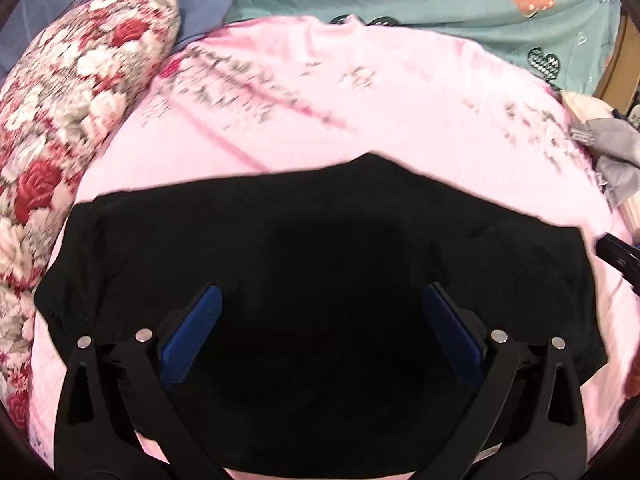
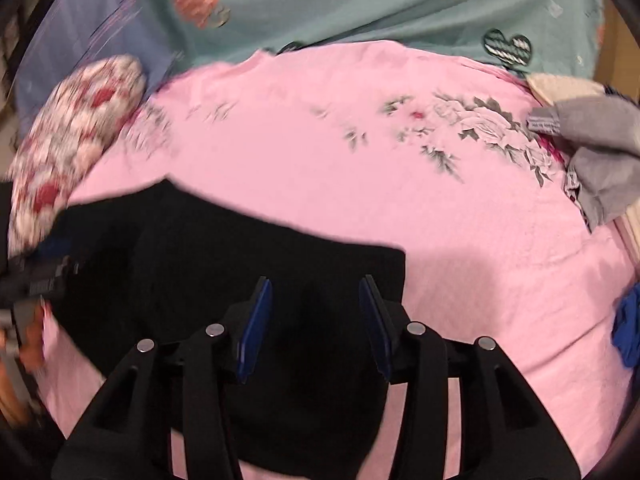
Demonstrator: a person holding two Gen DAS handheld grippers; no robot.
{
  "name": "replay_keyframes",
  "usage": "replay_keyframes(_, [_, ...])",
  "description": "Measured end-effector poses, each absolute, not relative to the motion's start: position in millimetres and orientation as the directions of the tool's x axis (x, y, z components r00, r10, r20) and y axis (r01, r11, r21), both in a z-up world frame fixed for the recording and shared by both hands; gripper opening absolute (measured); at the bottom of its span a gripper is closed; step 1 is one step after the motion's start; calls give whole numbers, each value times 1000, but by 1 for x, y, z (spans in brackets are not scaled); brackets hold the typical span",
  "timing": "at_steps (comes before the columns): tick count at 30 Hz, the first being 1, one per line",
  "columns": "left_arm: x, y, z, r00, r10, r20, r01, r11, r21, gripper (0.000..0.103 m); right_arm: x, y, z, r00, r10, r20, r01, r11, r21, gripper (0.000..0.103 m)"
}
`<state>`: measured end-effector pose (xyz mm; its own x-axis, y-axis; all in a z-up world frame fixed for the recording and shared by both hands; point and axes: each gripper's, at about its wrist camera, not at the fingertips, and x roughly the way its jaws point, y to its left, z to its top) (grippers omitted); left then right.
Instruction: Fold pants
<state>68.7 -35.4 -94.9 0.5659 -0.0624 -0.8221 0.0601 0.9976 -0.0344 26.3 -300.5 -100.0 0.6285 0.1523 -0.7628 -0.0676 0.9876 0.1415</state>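
Black pants (image 1: 304, 248) lie folded into a flat, wide block on the pink flowered sheet (image 1: 320, 112). My left gripper (image 1: 322, 294) hovers over their near middle, jaws spread wide, blue pads (image 1: 192, 340) bare with nothing between them. In the right wrist view the pants (image 2: 208, 256) fill the lower left. My right gripper (image 2: 315, 286) stands above their right end, jaws partly apart, pads clear of the cloth. The other gripper (image 2: 36, 276) shows blurred at the left edge, beside the pants' left end. A black tip of the right gripper (image 1: 616, 254) shows at the pants' right corner.
A red-and-white floral pillow (image 1: 68, 120) lies along the left. A crumpled grey garment (image 2: 600, 160) sits at the right edge of the sheet, with a blue cloth (image 2: 628, 332) below it. A teal heart-print cover (image 2: 360, 4) lies behind.
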Motion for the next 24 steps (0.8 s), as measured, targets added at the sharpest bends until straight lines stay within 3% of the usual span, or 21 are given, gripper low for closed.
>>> replay_keyframes(6, [105, -79, -102, 532, -132, -836, 111, 990, -86, 101, 58, -287, -111, 606, 252, -754, -53, 959, 277, 47])
replay_keyframes(8, [123, -86, -111, 513, -104, -852, 105, 993, -58, 101, 65, -275, -120, 583, 282, -762, -72, 952, 298, 47])
replay_keyframes(12, [145, -69, -131, 502, 82, -861, 18, 994, 106, 101, 84, -285, -143, 533, 277, -800, -65, 955, 288, 46])
replay_keyframes(15, [150, -24, -133, 440, -37, -897, -56, 996, -68, 101, 83, -302, -138, 554, 238, -798, -44, 965, 258, 46])
replay_keyframes(18, [141, 2, -115, 499, -34, -866, -107, 989, -101, 101, 79, -293, -124, 582, 180, -793, -18, 978, 209, 48])
replay_keyframes(20, [137, 11, -106, 534, 42, -844, -111, 994, -21, 101, 85, -271, -117, 583, 306, -753, -105, 947, 303, 48])
replay_keyframes(24, [148, 43, -118, 499, 157, -852, -185, 980, 73, 101, 112, -206, -121, 518, 398, -757, -202, 917, 343, 48])
